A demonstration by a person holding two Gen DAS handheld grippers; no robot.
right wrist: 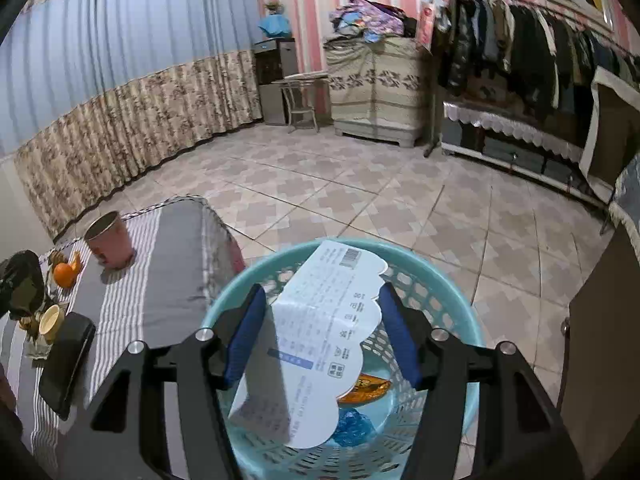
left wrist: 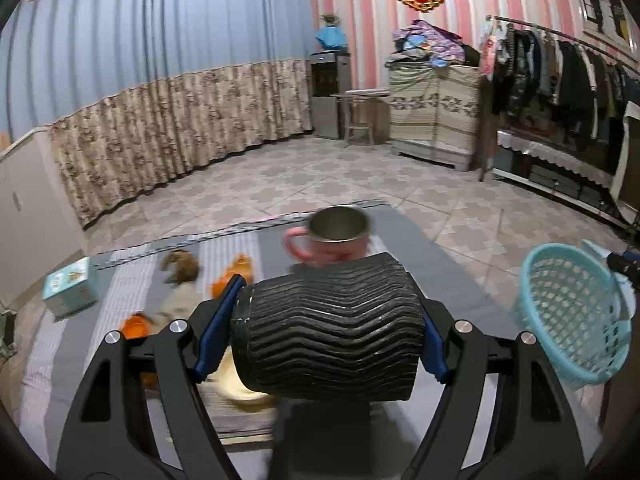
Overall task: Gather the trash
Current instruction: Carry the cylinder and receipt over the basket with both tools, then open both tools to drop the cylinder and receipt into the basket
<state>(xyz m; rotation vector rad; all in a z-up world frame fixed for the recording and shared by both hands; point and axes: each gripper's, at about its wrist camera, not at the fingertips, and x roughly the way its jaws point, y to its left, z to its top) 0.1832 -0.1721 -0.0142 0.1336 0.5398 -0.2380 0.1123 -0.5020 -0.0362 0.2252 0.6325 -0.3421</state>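
Note:
My left gripper (left wrist: 330, 312) is shut on a black ribbed paper cup (left wrist: 332, 324), held sideways above the striped table (left wrist: 80, 340). The teal trash basket (left wrist: 572, 316) hangs off the table's right side. In the right wrist view my right gripper (right wrist: 322, 332) is above the basket (right wrist: 452, 284), its jaws apart. A light blue printed card (right wrist: 320, 340) lies between the fingers, over the basket; I cannot tell whether the pads touch it. An orange wrapper (right wrist: 366, 388) and a blue wrapper (right wrist: 352, 426) lie in the basket.
On the table are a pink mug (left wrist: 332, 236), orange peel (left wrist: 236, 276), a brown scrap (left wrist: 180, 266), a small blue box (left wrist: 70, 286), a cream cup (right wrist: 52, 322) and a black case (right wrist: 66, 364). Tiled floor lies beyond, with a clothes rack (right wrist: 520, 40) at right.

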